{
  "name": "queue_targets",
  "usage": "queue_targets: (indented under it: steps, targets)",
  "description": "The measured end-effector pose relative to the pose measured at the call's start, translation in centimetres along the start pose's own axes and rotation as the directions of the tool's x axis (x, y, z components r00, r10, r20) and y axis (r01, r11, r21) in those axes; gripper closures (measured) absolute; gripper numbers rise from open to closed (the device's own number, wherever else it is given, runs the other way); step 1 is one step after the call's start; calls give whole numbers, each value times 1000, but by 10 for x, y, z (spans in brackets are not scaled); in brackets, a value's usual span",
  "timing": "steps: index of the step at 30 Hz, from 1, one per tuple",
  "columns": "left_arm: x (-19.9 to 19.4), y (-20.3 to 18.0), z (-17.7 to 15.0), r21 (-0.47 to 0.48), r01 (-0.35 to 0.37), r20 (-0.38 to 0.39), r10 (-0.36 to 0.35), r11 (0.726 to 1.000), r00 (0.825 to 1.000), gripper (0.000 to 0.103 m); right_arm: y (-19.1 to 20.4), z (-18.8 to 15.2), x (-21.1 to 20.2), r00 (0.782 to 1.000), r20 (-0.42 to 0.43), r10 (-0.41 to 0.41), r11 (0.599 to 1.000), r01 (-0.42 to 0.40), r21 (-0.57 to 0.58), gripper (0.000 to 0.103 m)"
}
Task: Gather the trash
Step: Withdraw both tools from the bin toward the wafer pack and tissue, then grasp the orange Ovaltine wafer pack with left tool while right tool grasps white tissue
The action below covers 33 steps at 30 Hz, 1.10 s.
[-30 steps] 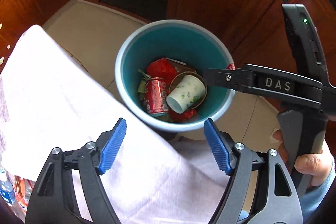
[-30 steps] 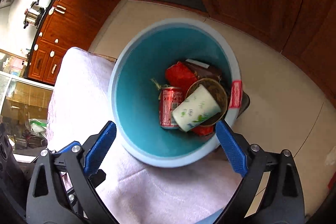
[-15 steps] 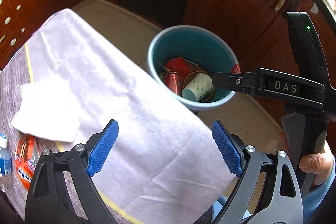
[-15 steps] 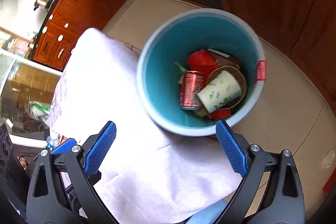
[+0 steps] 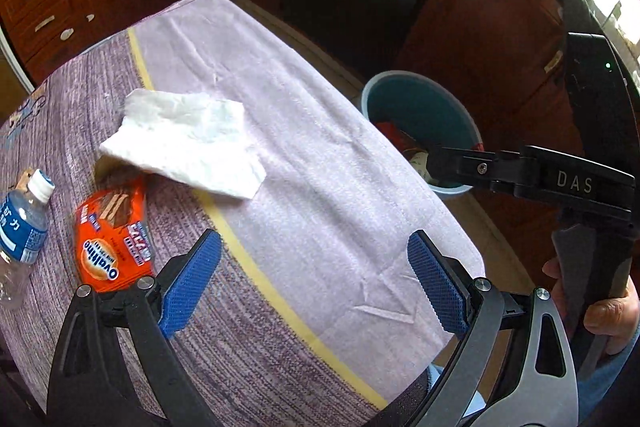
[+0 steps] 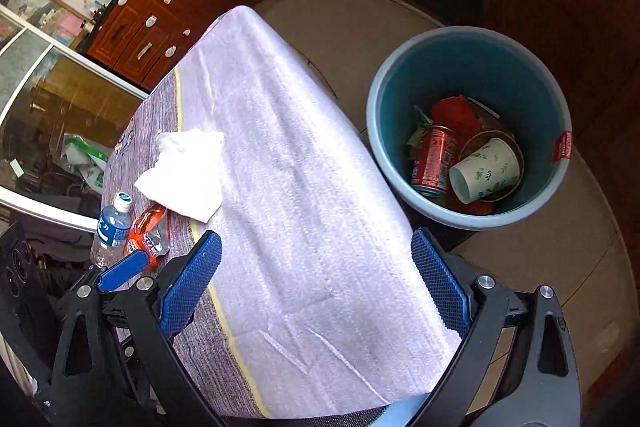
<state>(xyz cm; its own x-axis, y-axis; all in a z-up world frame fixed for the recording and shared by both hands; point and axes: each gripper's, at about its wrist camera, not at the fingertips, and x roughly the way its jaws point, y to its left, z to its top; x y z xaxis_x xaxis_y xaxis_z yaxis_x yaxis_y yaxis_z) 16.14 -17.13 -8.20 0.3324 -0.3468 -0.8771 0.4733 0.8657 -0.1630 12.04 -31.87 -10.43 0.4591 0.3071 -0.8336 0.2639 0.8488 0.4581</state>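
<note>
On table (image 5: 340, 187), tissue (image 5: 184, 143), wrapper (image 5: 112, 243), perhaps crushed

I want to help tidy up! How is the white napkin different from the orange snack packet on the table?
The napkin is plain white, soft and crumpled; the snack packet is shiny orange with printing on it. The napkin looks larger and spreads wide; the snack packet is smaller. The napkin lies partly on the pale towel, and its edge covers a corner of the snack packet. Both lie flat on the table, not yet in the bin.
</note>
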Motion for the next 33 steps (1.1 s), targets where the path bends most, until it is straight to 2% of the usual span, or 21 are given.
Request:
queue_targets:
  steps: [10,14,20,24,33]
  targets:
    - [-29,60,-23,-131,-1,51,8,991,999,7,70,-10,18,999,-33,-8,990,3,-144,11]
    - [-36,84,-29,-167,-26,62,37,986,997,7,91,-14,31,998,-57,-12,982,1,-191,11]
    - [-38,132,-37,-269,-54,72,76,962,995,7,114,-16,52,996,-90,-24,969,0,-247,11]
    - [-29,150,-39,-328,-35,56,57,944,997,7,120,-14,64,993,-115,-17,966,-13,-258,11]
    - [6,151,-24,-327,-66,-10,66,943,998,7,111,-3,77,992,-124,-29,972,-1,-235,11]
